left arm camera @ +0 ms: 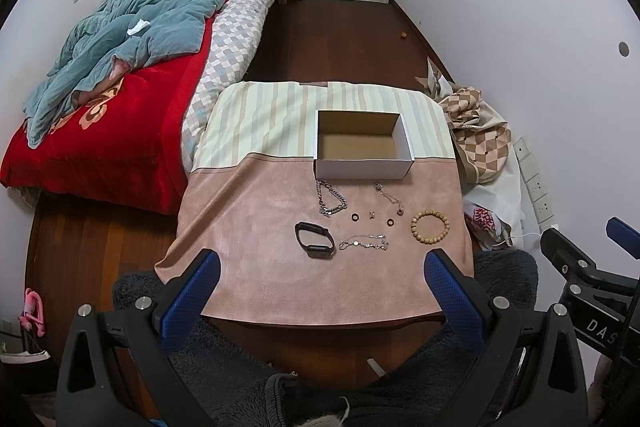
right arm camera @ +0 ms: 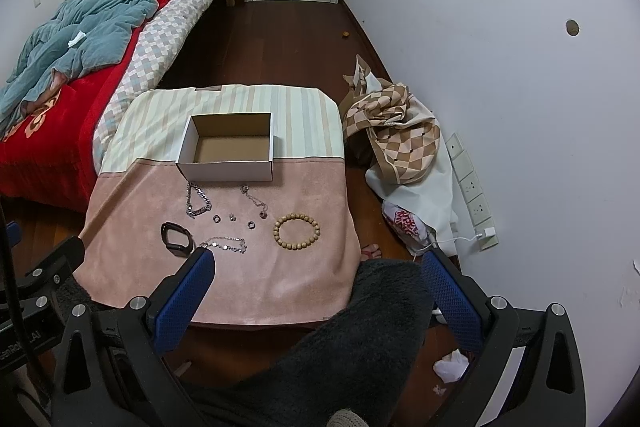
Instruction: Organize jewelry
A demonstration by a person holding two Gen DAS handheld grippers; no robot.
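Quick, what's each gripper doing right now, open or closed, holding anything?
Left gripper: open, holding nothing, held back from the pink cloth-covered table.
Right gripper: open, holding nothing.

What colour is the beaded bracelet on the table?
Light wooden tan, seen best in the right wrist view: beaded bracelet.

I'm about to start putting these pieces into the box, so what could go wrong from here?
The small rings lie flat on the soft pink cloth; wide jaws may pinch fabric with them. The thin chain lies right beside the black band, so grabbing one might drag the other. The cardboard box looks light and could slide if bumped.
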